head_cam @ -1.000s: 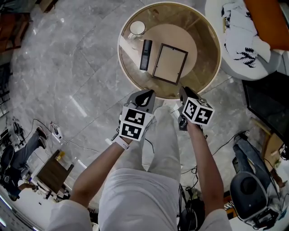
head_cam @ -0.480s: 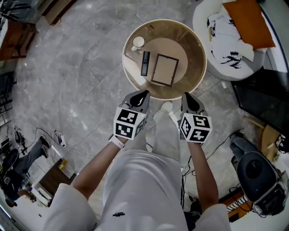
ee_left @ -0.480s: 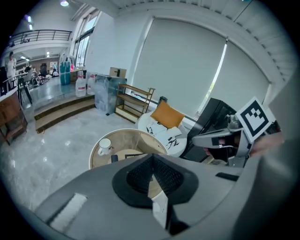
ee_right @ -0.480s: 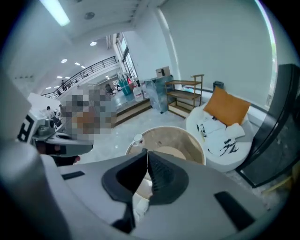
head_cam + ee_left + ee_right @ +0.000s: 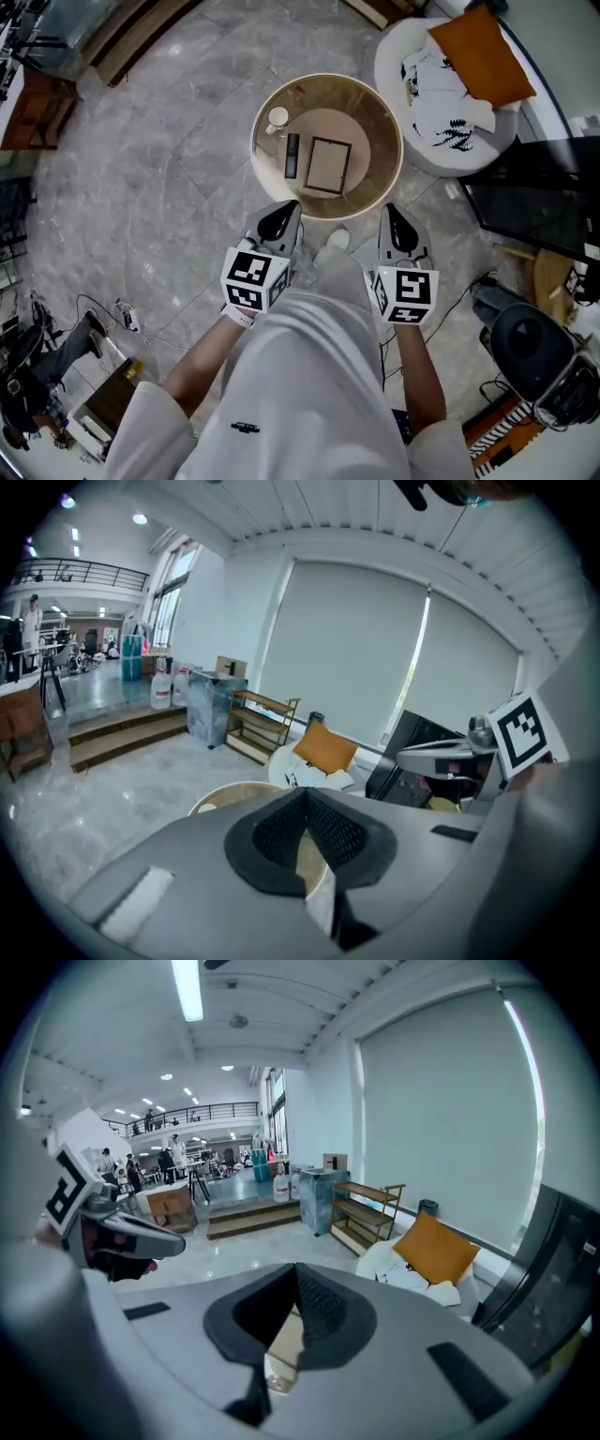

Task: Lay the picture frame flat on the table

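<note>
Lying flat on tabletop [image 5: 377,131], picture frame [image 5: 326,165] sat well ahead, long axis pointing away — left gripper [image 5: 284,212] clenched empty, right gripper [image 5: 388,212] just closed empty, neither nearer.

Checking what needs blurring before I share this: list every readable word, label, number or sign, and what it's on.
None reads legibly.
On left hand-held gripper, marker cube: square black-and-white pattern, no letters.
On right hand-held gripper, marker cube: likewise.
On white clothing: dark mark, too small.
On jugs: labels too blurred.
</note>
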`<action>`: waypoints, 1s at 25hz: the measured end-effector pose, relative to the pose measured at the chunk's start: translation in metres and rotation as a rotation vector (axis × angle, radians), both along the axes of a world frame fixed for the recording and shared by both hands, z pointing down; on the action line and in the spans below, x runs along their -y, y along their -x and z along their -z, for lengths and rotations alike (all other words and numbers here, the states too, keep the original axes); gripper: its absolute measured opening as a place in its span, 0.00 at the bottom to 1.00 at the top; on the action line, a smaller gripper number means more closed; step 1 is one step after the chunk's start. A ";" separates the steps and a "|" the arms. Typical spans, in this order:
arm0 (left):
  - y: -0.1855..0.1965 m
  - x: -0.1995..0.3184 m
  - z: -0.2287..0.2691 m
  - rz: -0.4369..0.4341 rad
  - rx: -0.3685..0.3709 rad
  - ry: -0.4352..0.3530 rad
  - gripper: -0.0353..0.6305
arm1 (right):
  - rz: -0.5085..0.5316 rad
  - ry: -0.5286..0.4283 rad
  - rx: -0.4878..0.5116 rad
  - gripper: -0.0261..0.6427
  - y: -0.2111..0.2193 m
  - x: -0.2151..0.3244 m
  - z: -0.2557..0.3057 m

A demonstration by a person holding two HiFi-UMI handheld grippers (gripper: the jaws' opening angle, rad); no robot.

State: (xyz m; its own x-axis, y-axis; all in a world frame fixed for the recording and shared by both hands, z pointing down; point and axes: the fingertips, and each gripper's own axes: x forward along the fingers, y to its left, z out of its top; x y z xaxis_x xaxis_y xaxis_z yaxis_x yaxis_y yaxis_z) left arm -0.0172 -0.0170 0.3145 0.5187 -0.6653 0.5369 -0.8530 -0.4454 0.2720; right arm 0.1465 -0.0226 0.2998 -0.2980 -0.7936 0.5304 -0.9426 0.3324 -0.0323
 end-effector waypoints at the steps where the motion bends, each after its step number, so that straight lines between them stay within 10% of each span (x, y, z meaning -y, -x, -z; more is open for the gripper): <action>1: -0.002 -0.004 0.011 -0.005 -0.005 -0.019 0.06 | -0.001 -0.016 0.008 0.05 -0.002 -0.004 0.009; 25: -0.033 -0.028 0.088 -0.048 -0.024 -0.186 0.06 | -0.058 -0.158 0.073 0.05 -0.044 -0.055 0.069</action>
State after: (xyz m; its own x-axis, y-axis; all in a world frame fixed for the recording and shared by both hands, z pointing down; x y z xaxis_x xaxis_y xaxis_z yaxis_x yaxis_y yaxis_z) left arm 0.0160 0.0109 0.2265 0.5635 -0.7262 0.3939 -0.8237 -0.5303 0.2007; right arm 0.1909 0.0321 0.2306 -0.2829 -0.8824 0.3760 -0.9573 0.2842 -0.0534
